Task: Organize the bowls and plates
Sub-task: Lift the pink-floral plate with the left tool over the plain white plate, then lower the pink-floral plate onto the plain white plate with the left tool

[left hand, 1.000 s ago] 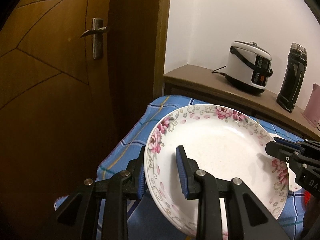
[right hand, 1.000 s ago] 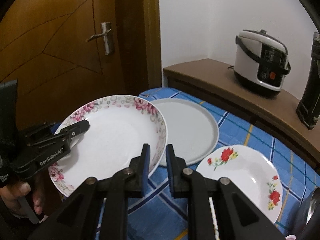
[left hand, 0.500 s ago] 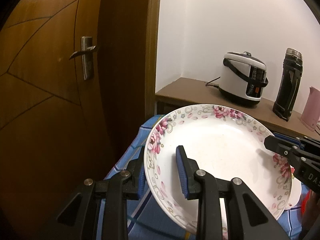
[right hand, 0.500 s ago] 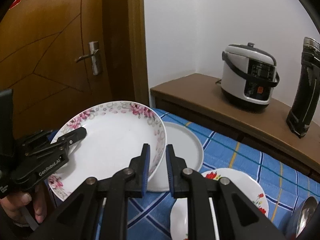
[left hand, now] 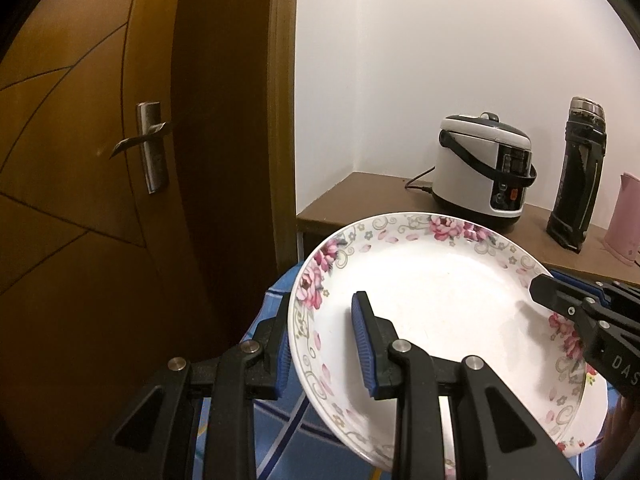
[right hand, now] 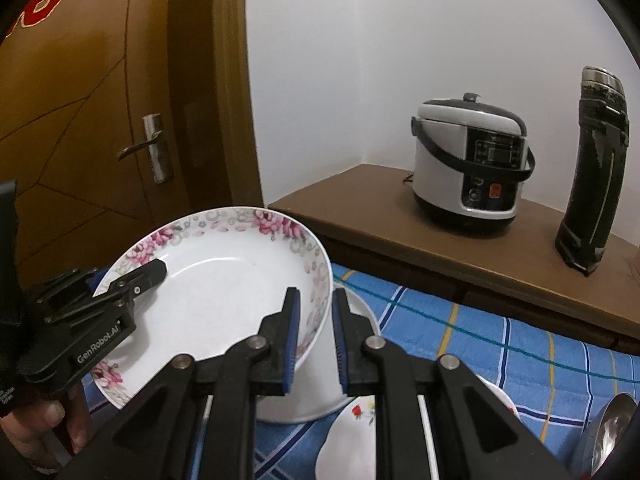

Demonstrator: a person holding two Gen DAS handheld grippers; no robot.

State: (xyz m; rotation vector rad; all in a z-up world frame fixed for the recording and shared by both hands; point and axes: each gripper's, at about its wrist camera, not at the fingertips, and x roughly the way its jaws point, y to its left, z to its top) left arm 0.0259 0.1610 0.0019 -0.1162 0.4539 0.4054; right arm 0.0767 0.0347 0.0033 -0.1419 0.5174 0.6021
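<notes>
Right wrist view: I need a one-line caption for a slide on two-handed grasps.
Both grippers, left and right, grip opposite rims of a pink-flowered plate above the blue checked tablecloth.

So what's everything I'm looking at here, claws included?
pink-flowered plate: one, white with pink blooms, held up over the table by both claws
plain plate: one, pale grey-white, on the tablecloth below the held plate
red-flowered plate: one, white with red blooms, on the cloth nearest the camera
spoon: one, silver, right edge of the table
tablecloth: one, blue check
rice cooker: one, white and black, on the brown shelf
flask: one, black, right of the cooker
pink jug: one, partly cut off, far right
door: one, brown, metal handle
left claw: clamped on the plate's rim
right claw: clamped on the opposite rim
</notes>
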